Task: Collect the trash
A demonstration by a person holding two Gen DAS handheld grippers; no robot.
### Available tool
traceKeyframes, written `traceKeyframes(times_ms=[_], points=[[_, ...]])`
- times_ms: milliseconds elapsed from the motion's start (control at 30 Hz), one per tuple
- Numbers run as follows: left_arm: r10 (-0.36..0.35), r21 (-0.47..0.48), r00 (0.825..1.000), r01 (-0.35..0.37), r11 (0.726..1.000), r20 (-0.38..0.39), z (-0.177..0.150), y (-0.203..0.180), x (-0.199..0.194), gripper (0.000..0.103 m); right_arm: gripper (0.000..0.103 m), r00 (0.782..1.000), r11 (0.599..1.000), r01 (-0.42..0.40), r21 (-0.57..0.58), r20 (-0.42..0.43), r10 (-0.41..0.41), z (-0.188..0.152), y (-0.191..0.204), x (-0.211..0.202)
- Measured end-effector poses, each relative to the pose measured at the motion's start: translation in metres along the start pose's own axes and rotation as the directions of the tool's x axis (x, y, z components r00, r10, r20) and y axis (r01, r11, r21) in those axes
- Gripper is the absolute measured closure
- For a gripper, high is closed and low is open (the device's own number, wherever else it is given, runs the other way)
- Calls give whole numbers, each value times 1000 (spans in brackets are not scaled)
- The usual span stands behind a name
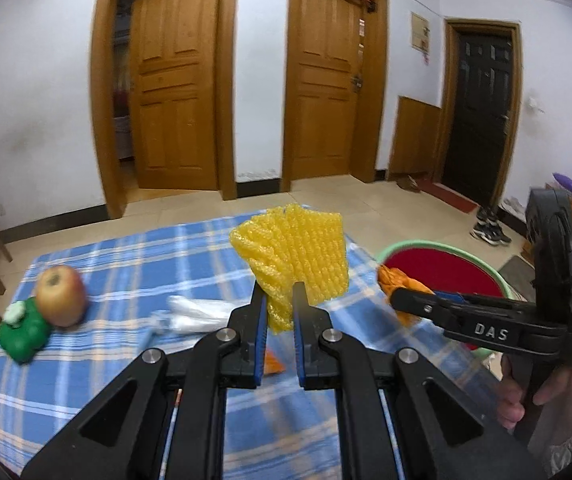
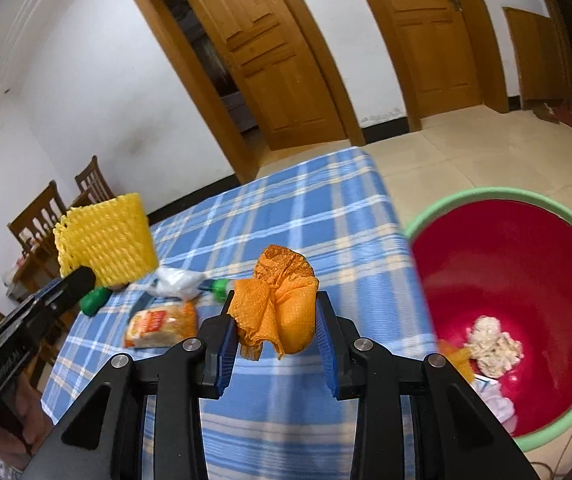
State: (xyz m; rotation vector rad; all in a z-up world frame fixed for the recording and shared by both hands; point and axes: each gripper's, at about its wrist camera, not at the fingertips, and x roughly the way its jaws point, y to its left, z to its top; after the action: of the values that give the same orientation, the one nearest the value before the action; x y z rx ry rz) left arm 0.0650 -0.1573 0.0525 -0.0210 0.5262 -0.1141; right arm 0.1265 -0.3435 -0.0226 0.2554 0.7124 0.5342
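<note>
My left gripper [image 1: 278, 294] is shut on a yellow foam fruit net [image 1: 297, 258], held up above the blue checked tablecloth [image 1: 134, 276]. My right gripper [image 2: 276, 300] is shut on a crumpled orange mesh wad [image 2: 282, 300]; in the left wrist view that right gripper [image 1: 395, 300] and the orange wad [image 1: 393, 278] hang by the bin's near rim. The red bin with a green rim [image 2: 417, 220] stands beside the table on the right, with white crumpled paper [image 2: 493, 346] inside. The yellow net [image 2: 106, 240] and the left gripper [image 2: 82, 278] show at the left of the right wrist view.
On the cloth lie an apple [image 1: 60, 295], a green pepper [image 1: 20, 332], a clear plastic bag [image 1: 202, 312] and a packaged snack [image 2: 162, 326]. Wooden chairs [image 2: 42, 216] stand past the table's left end. Shoes [image 1: 489, 230] sit by a dark door.
</note>
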Motion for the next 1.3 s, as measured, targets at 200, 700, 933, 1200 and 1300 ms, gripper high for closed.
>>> traceKeyframes(times_ms=[200,700,933,1200,1300], points=[[-64,45,997,66,997,-31,1,-53,20,93,67,999,998,15,57,40,-17,0,-38,-21],[-139,55,986,144,988,-89,8,-113,63,93,65,993,987,62,148,89,-76,-8,-100,-60],[-164,31,979,169,985,-123,10,-138,87,93,65,987,978,115,176,87,-132,-18,-122,-73],[-188,19,978,190,982,-90,4,-155,92,93,65,983,969,134,206,97,-157,-23,-137,-84],[-204,-30,974,202,979,-96,5,-152,95,93,65,982,969,135,207,99,-158,-26,-140,-87]])
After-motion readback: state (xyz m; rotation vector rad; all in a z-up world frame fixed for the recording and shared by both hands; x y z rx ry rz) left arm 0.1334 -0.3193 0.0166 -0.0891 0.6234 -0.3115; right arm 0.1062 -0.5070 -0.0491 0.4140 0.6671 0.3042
